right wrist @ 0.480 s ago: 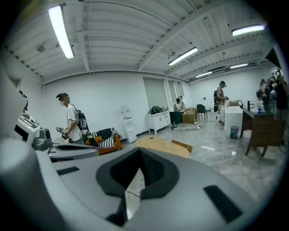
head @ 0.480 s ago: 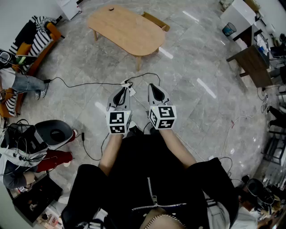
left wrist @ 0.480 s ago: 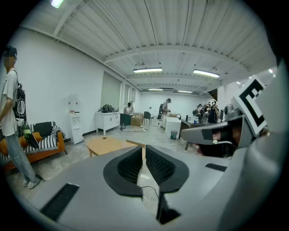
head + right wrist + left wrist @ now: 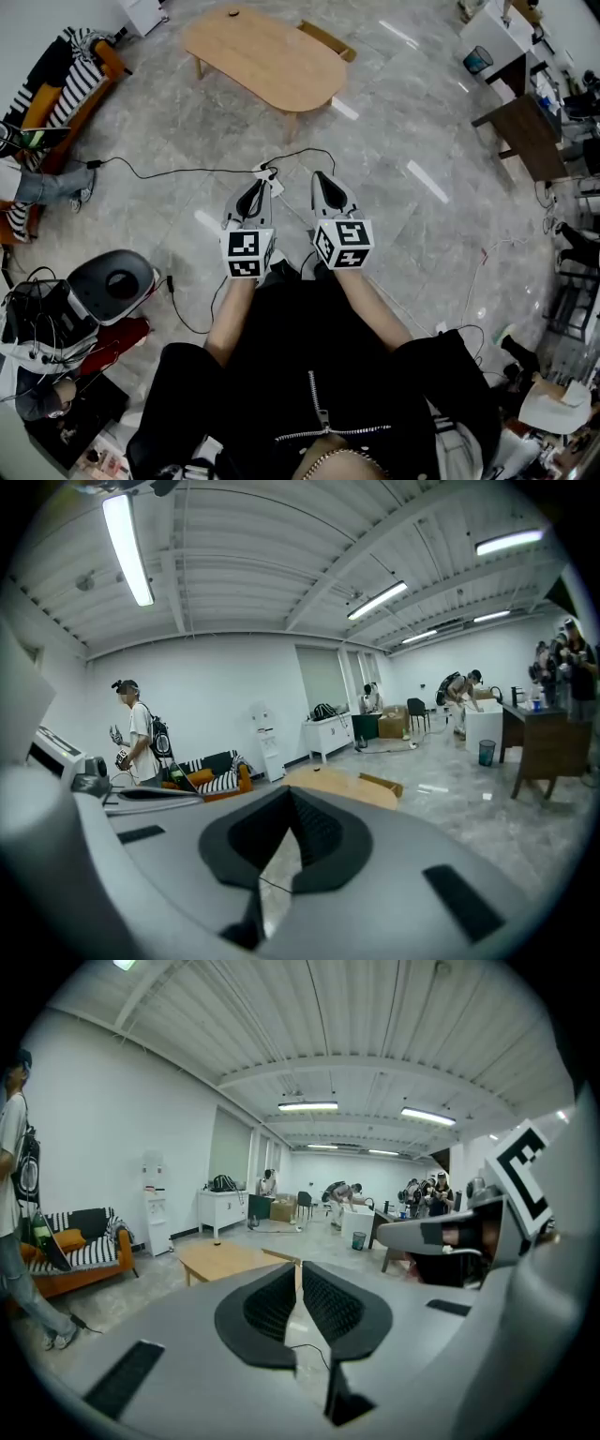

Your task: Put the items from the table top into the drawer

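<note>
A person is holding the left gripper (image 4: 251, 194) and right gripper (image 4: 323, 185) level, jaws pressed together and empty, likely because the oval light-wood desk (image 4: 262, 61) and its small dark item (image 4: 233, 13) are sitting well ahead of the jaws.

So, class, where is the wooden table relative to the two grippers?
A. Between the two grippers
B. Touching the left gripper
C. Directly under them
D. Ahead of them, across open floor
D: in the head view the table stands well beyond the tips of the left gripper and right gripper, with floor and a cable between.
</note>
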{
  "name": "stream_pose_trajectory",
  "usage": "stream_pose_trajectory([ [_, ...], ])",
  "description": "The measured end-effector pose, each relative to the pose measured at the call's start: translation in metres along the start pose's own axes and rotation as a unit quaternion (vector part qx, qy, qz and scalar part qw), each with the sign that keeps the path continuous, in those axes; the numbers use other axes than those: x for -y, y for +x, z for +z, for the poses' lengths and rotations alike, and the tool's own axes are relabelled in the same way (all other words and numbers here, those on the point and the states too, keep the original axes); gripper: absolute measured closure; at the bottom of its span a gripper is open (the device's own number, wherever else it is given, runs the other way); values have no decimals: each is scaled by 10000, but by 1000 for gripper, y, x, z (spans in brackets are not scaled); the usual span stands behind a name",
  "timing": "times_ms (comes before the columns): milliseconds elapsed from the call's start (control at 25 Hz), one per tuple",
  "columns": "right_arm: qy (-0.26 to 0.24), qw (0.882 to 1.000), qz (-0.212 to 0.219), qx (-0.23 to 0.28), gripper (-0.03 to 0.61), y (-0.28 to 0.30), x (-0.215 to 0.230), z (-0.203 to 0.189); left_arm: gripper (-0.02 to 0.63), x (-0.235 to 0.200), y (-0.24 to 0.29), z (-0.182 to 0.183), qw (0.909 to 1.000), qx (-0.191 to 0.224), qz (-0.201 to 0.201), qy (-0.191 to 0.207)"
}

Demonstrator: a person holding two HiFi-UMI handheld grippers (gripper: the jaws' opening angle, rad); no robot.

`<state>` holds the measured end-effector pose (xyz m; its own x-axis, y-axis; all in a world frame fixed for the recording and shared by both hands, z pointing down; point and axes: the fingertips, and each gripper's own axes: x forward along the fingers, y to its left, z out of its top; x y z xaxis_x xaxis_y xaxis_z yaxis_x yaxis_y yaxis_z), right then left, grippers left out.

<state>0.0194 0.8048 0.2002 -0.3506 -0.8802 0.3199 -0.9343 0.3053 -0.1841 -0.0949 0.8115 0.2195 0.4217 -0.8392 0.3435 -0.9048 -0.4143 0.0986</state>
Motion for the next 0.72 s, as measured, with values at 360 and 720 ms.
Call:
stream_pose_trajectory([
  [360, 226, 9997, -80, 79, 569, -58, -6, 2, 580, -9, -64, 0, 9996, 91, 252, -132],
  [720, 369, 9993, 21, -16, 569, -46, 1, 18, 580, 0, -45, 14, 9998, -94, 152, -111],
])
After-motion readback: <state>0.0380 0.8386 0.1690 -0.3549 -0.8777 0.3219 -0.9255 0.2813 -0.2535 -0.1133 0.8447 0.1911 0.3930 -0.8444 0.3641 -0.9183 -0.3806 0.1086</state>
